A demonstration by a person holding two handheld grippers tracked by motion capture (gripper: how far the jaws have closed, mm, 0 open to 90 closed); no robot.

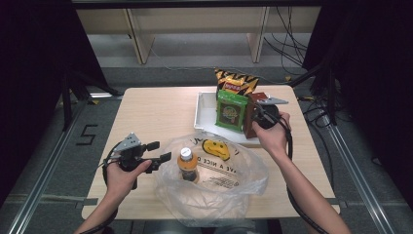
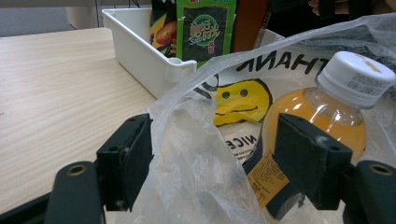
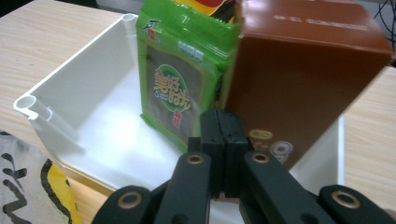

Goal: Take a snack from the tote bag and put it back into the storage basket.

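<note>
Up close, right tool [image 3: 224,135] shut, high view hides jaws

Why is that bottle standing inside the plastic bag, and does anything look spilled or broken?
Nothing looks spilled or damaged. The orange drink bottle stands upright and capped inside the open plastic bag. The snack packs lean upright in the white bin.

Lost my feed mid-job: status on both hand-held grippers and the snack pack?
Left hand-held gripper open around the plastic bag rim. Right hand-held gripper shut, empty, at the green snack pack in the white bin. Brown box crowds the pack.
</note>
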